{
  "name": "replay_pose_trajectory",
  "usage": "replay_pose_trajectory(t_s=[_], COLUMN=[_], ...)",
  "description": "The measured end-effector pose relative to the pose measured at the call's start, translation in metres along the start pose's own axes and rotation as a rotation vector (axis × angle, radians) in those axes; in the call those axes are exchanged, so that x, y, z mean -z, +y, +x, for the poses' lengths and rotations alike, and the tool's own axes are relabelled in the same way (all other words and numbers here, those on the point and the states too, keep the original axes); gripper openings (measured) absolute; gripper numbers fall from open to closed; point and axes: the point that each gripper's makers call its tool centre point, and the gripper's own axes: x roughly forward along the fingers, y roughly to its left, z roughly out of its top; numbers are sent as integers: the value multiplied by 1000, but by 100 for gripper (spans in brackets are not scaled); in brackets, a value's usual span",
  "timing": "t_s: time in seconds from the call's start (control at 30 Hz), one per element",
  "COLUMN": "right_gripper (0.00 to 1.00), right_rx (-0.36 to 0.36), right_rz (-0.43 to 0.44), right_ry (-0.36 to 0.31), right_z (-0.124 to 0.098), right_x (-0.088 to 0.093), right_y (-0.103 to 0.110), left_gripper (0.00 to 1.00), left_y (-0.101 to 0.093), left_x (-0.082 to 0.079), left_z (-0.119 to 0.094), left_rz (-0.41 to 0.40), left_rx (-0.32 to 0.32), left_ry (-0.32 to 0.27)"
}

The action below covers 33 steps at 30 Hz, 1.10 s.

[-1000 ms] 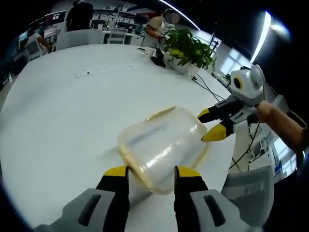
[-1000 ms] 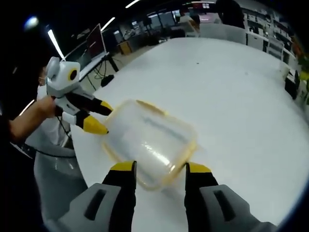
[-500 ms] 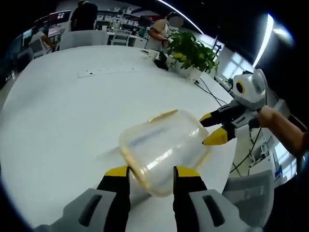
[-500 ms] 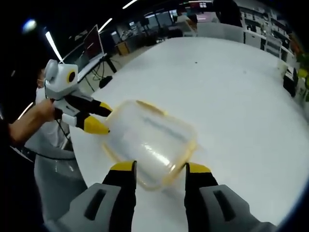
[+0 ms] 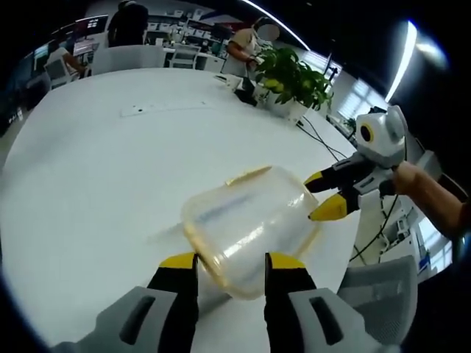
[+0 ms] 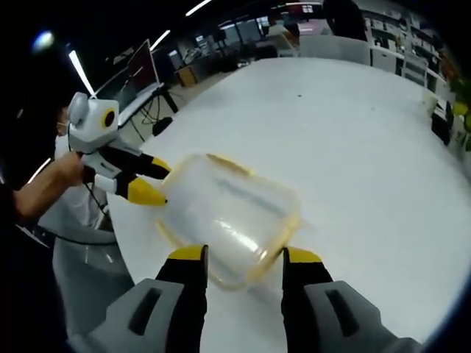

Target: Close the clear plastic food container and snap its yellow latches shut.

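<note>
Straddling container (image 5: pixel 246 224), both hand-held grippers (image 5: pixel 229 263) parted

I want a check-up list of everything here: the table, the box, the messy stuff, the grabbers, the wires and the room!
Surface: white table, mostly bare.
Job's things: clear container with yellow latches, lying near the table edge.
Clutter: potted plant and a flat white strip at the far side.
Grippers: left gripper and right gripper both open, flanking opposite ends of the container.
Cables: black cables by the plant.
Surroundings: office desks, chairs, people behind.
</note>
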Motion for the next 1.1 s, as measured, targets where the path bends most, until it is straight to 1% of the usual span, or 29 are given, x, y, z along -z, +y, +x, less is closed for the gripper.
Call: replay_pose_trajectory(t_s=[0.2,0.5,0.8,0.93,1.1], right_gripper=[36,36,36,36,36], right_rx=[-15,-17,-21,-25,-43], right_rz=[19,18,12,20,37], right_ry=[-2,1,6,9,13], right_z=[2,3,5,6,7], right_x=[3,7,14,18,22], right_y=[8,20,35,42,50], left_gripper=[28,28,28,28,28], left_y=[2,4,6,8,9], left_x=[6,15,28,33,41], left_z=[-6,-15,-26,-31,-38], left_rz=[-2,-1,4,3,7], left_rx=[0,4,10,11,14], left_ry=[3,9,16,16,32])
